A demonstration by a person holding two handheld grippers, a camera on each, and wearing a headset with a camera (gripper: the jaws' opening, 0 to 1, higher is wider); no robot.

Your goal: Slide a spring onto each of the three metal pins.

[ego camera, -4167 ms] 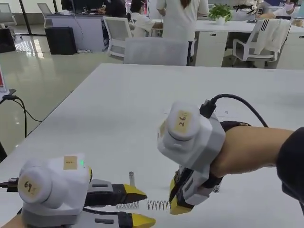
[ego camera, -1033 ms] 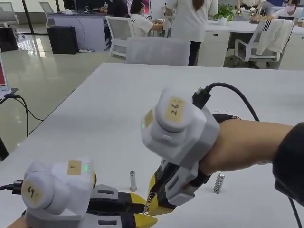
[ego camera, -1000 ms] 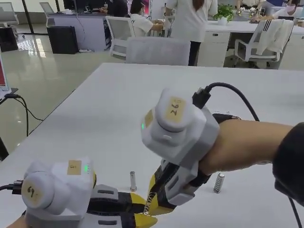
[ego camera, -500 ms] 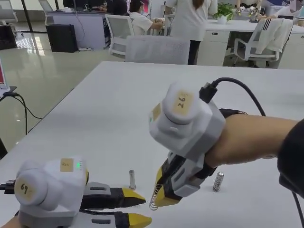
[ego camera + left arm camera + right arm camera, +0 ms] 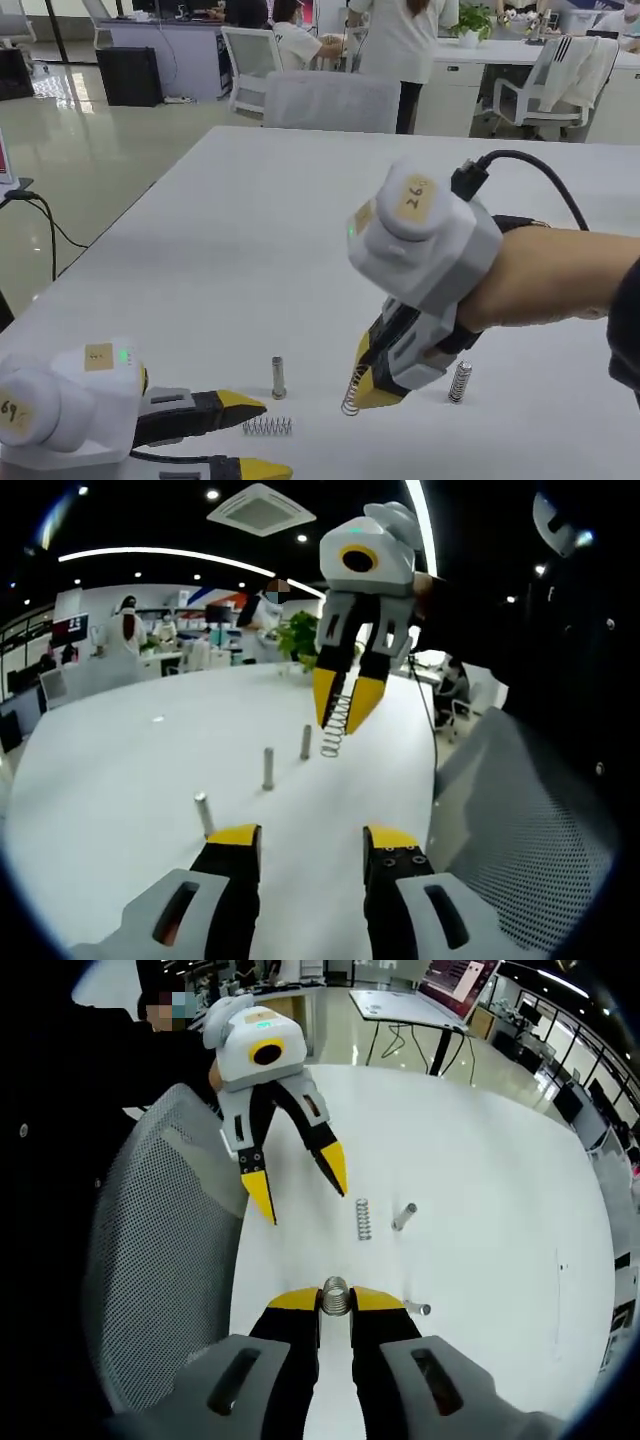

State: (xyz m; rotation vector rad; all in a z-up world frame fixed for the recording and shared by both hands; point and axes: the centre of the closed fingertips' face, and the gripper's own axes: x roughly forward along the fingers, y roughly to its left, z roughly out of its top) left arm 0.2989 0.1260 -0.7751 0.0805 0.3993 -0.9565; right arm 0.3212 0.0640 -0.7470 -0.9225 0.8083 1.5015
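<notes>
My right gripper point(image 5: 372, 395) is shut on a spring point(image 5: 350, 391) that hangs tilted just above the white table point(image 5: 250, 230). In its own view the spring's coil end point(image 5: 335, 1297) sits between the shut jaws. A bare metal pin point(image 5: 279, 377) stands left of it. To the right stands a pin wearing a spring point(image 5: 460, 381). A loose spring point(image 5: 266, 426) lies flat on the table by my left gripper point(image 5: 276, 436), which is open and holds nothing. The left gripper view shows three pins point(image 5: 268, 767) in a row and the right gripper point(image 5: 342, 720) above them.
The table's near edge is close to the left gripper. A mesh-backed chair point(image 5: 160, 1250) stands by that edge. Beyond the far edge are office chairs point(image 5: 325, 100), desks and people point(image 5: 395, 30).
The right gripper has picked one spring off the table and carried it up and right, away from the left gripper's jaws. The left gripper has drawn back left, uncovering the loose spring.
</notes>
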